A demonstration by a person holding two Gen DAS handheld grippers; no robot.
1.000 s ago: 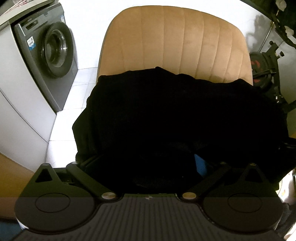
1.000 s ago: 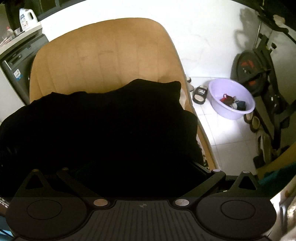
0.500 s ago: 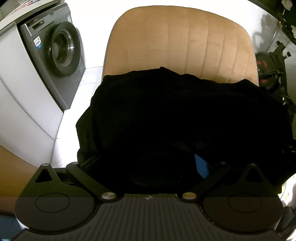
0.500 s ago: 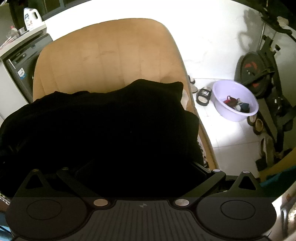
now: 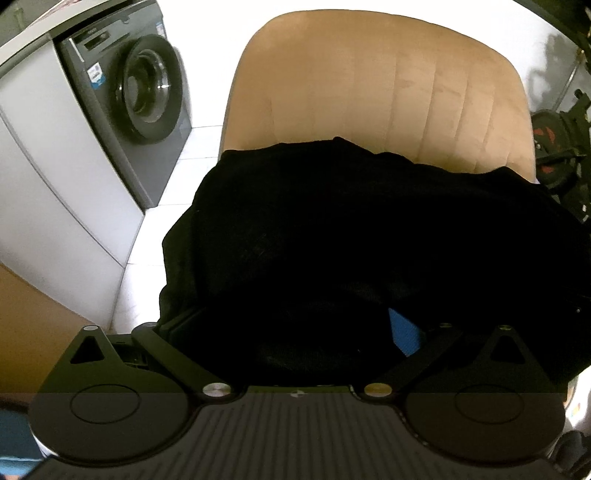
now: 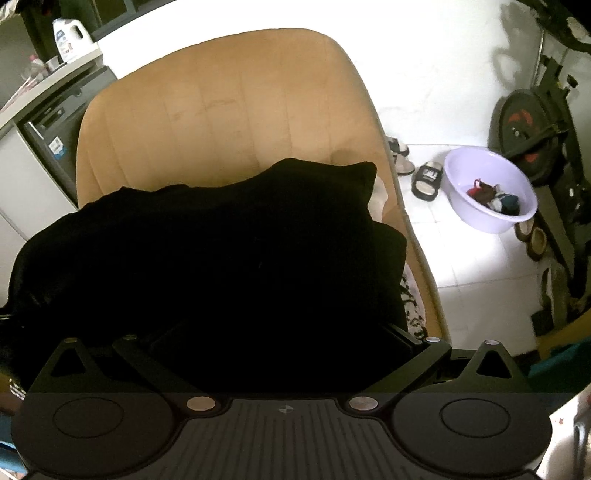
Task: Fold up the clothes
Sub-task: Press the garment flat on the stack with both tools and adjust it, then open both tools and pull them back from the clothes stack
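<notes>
- Your black garment (image 5: 354,236) lies in a soft heap on the seat of the tan chair (image 5: 376,96). Its far edge lies against the foot of the chair's back.
- On the left side, the cloth hangs down over the edge of the seat.
- Your left gripper (image 5: 295,332) is low at the near edge of the cloth. The black cloth covers its fingers, so you cannot tell if the jaws are apart or together. A small blue piece (image 5: 404,332) peeks out from under the cloth near the right finger.
- In the right wrist view, the same black garment (image 6: 221,251) fills the seat of the tan chair (image 6: 229,110). One corner of it points up toward the chair back on the right.
- Your right gripper (image 6: 284,347) is also tucked under the near edge of the cloth. Its fingers are hidden in the dark, so you cannot tell how the jaws stand.
- A bit of spotted fabric (image 6: 412,306) shows under the black cloth at the right edge of the seat.
- A grey washing machine (image 5: 140,107) stands on the floor to the left of the chair.
- A pale purple basin (image 6: 487,188) sits on the white floor to the right, with a few small clothes in it. A black sandal (image 6: 426,181) lies just beside it.
- A white bottle (image 6: 70,35) stands on the counter at the far left.
</notes>
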